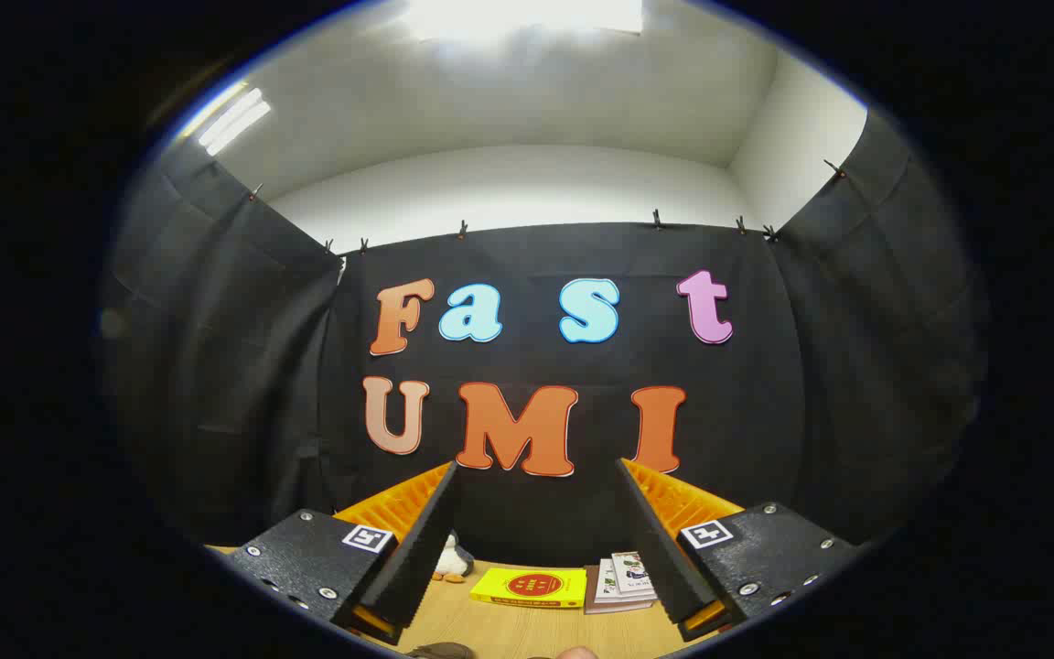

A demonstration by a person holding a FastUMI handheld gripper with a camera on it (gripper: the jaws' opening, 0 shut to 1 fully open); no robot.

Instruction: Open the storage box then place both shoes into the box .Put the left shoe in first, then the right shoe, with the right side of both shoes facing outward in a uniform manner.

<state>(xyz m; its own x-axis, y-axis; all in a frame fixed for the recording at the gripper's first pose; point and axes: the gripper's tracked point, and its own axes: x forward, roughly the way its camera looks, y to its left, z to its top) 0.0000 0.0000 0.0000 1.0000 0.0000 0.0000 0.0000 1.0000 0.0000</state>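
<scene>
My claw [536, 476] hangs released above the counter [527, 631], its two fingers [417, 549] spread wide with nothing between them, pointed level at the black cloth back wall [536, 522] of the booth. Just ahead of the fingers and between them, a flat yellow book [530, 587] lies on the pale wood counter, a round red emblem on its cover; the writing on it is too small for me to read. Touching its right side sits a small stack of booklets [620, 580] with printed pictures on their covers, their text likewise illegible, partly behind my right finger. Beside my left finger a small white plush toy [450, 559] with orange feet stands against the wall. Each finger mount carries a square black-and-white marker tag [368, 538]. At the counter's near edge, a dark brown rounded shape [440, 651] pokes into sight; I cannot tell whether it is one of the shoes.
</scene>
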